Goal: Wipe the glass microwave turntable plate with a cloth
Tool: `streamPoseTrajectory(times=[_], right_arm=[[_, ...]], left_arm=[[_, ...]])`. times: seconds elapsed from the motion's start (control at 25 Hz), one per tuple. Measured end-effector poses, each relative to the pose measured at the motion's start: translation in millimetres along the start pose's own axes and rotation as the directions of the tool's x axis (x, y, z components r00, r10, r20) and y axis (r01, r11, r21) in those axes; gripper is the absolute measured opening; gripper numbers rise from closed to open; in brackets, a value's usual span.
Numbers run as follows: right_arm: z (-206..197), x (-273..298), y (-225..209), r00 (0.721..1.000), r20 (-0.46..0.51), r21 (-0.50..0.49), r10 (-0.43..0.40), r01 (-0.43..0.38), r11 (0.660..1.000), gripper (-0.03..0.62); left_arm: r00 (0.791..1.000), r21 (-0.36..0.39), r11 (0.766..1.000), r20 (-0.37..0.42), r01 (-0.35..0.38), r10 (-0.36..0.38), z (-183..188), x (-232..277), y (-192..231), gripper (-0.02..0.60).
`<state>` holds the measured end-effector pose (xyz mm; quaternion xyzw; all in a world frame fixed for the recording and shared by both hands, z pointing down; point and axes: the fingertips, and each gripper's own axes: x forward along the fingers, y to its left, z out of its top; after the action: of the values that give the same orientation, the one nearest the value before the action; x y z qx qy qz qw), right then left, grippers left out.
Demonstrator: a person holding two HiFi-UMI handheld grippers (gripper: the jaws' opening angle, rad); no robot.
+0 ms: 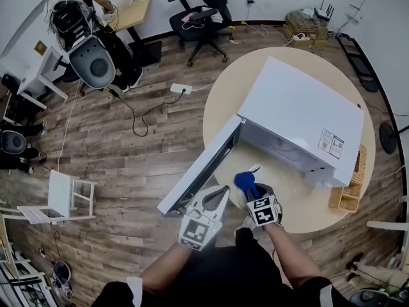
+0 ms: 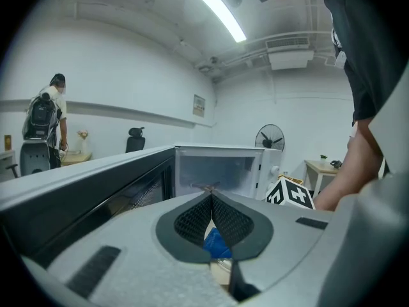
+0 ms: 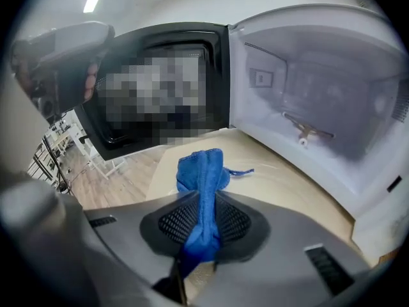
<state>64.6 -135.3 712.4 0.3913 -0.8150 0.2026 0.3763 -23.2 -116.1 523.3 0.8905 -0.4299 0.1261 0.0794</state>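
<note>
Door (image 1: 203,166) of the microwave (image 1: 300,120) swung wide, and inside the cavity there's only the bare hub (image 3: 305,133) on the floor, no glass on it, so the plate is out of the microwave. That part looks done. Where is it? Best guess is the pale, glassy patch (image 1: 238,200) on the table (image 1: 223,104) just in front of the microwave's opening, between the two grippers; its outline is too faint to trace with any confidence. Right gripper (image 3: 206,200) has its jaws clamped on the blue cloth (image 3: 201,170), a bunched tuft standing proud of the tips, poised in front of the opening right above that patch. Left gripper (image 2: 211,196) sits on the door side of the opening, pads pressed together at the tips; nothing thick is between them, and if a thin glass edge is pinched there, I can't make it out. The cloth shows as a tight wad, not spread flat on glass, so the wiping itself reads as barely started or about to start. Left to do, by my reckoning: the wipe across the plate's face, and possibly setting it back on the hub.
</note>
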Motion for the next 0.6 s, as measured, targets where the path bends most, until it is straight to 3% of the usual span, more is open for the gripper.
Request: streamPoseTrajectory(times=[0.6], right_arm=[[-27,-28,-65,0.980,-0.034,0.067,-0.198,0.200,0.977,0.074]], left_arm=[[0.998,0.013,0.998,0.025,0.057,-0.058,15,17,-21,0.006]])
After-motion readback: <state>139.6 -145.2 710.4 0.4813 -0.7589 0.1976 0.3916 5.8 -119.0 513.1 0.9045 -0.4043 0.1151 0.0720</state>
